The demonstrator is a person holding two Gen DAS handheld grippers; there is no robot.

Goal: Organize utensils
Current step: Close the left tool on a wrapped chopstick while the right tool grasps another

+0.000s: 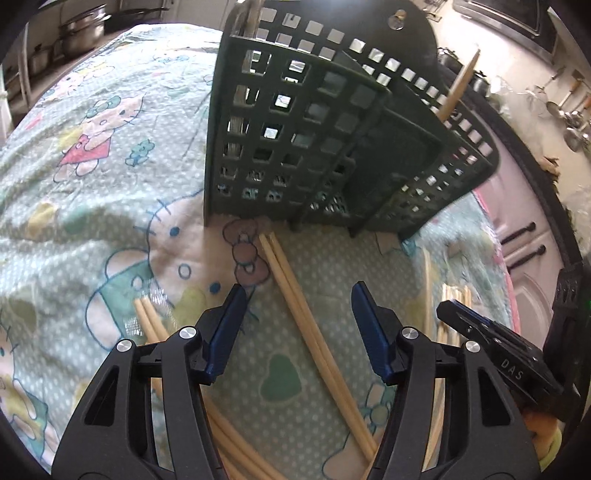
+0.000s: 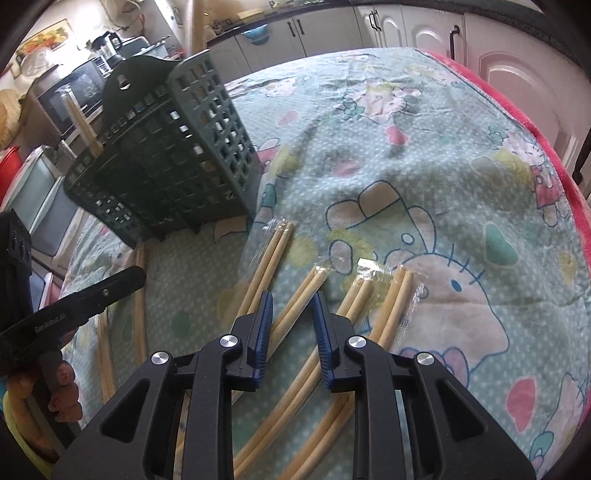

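Observation:
A dark green perforated utensil holder (image 1: 314, 140) stands on the cartoon-print cloth; it also shows in the right wrist view (image 2: 166, 158). One chopstick (image 1: 460, 86) stands in its side compartment (image 2: 83, 125). Several wrapped pairs of wooden chopsticks lie on the cloth. My left gripper (image 1: 297, 314) is open and empty, above one pair (image 1: 299, 306) that points at the holder. My right gripper (image 2: 291, 314) is open, jaws narrowly apart, straddling another pair (image 2: 299, 299). More pairs lie beside it (image 2: 266, 254) (image 2: 391, 306).
The cloth (image 2: 406, 166) covers the table; a red edge (image 2: 535, 129) runs along its right side. Kitchen cabinets (image 2: 406, 26) stand beyond. Pots (image 1: 77, 33) sit on a far counter. The other gripper's body shows at the right edge (image 1: 509, 354) and left edge (image 2: 66, 314).

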